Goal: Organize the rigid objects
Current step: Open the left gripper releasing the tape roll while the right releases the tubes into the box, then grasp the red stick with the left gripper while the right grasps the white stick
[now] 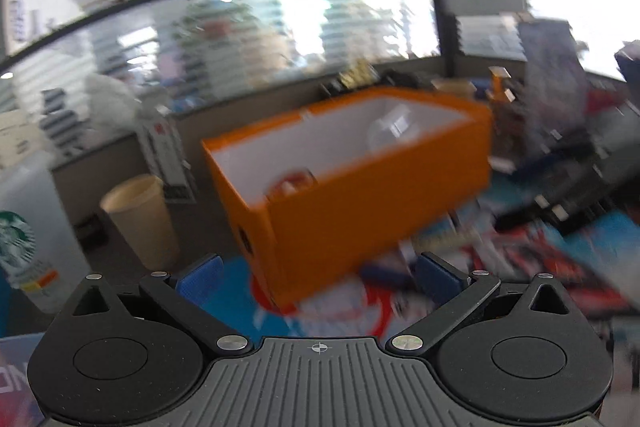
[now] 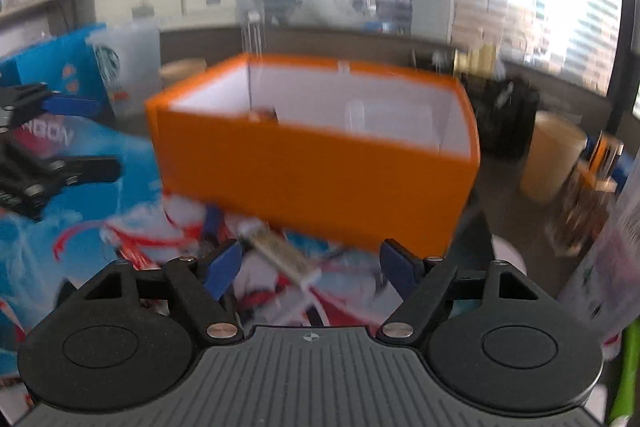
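Both tongs, left (image 1: 318, 277) and right (image 2: 310, 261), gape empty with the orange box (image 2: 312, 163) just ahead, so a hasty reach risks knocking the light box askew or missing the small card (image 2: 286, 257) between the right jaws.

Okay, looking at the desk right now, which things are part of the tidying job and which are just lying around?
Part of the job:
- orange box, open, with a few items inside
- small flat beige item lying in front of it
- left hand-held gripper and right hand-held gripper, both open and empty

Just lying about:
- paper cup
- Starbucks cup
- blue printed mat
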`<state>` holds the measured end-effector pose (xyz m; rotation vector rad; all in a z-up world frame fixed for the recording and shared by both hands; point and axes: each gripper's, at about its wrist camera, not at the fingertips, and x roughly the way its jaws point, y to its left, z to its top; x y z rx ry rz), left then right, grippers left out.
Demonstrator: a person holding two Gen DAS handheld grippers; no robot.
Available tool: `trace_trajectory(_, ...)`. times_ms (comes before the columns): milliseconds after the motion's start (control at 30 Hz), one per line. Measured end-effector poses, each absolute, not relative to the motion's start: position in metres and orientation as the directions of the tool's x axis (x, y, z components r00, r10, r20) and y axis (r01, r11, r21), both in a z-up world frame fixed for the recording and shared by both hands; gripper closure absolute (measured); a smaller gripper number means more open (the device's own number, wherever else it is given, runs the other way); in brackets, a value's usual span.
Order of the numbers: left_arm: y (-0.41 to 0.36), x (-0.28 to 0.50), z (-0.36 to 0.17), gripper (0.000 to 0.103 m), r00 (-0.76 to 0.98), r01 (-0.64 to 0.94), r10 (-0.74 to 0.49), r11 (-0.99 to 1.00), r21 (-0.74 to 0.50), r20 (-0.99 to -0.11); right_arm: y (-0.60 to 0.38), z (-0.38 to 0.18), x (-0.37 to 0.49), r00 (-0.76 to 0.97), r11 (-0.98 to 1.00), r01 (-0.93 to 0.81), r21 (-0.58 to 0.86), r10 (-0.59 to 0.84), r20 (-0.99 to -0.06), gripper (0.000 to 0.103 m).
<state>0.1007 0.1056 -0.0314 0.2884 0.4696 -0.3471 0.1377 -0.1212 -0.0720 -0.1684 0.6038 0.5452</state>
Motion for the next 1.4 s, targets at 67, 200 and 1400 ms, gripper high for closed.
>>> trace_trajectory(67, 0.101, 0.101, -0.043, 0.000, 0.807, 0.439, -0.293, 0.879, 0.188, -0.512, -0.120, -0.081, 0.146, 0.673, 0.842, -0.539, 0.008, 0.436, -0.598, 0.032)
trace_trajectory(200, 0.097, 0.104, -0.058, 0.001, 0.757, 0.511, -0.359, 0.846, 0.151, -0.546, -0.110, -0.095, 0.158, 0.644, 0.810, -0.586, -0.022, 0.450, -0.618, 0.035)
trace_trajectory(1400, 0.088, 0.065, -0.045, 0.087, 0.762, 0.462, -0.408, 0.887, -0.019, -0.503, -0.108, -0.080, 0.115, 0.701, 0.853, -0.521, 0.025, 0.444, -0.558, 0.095)
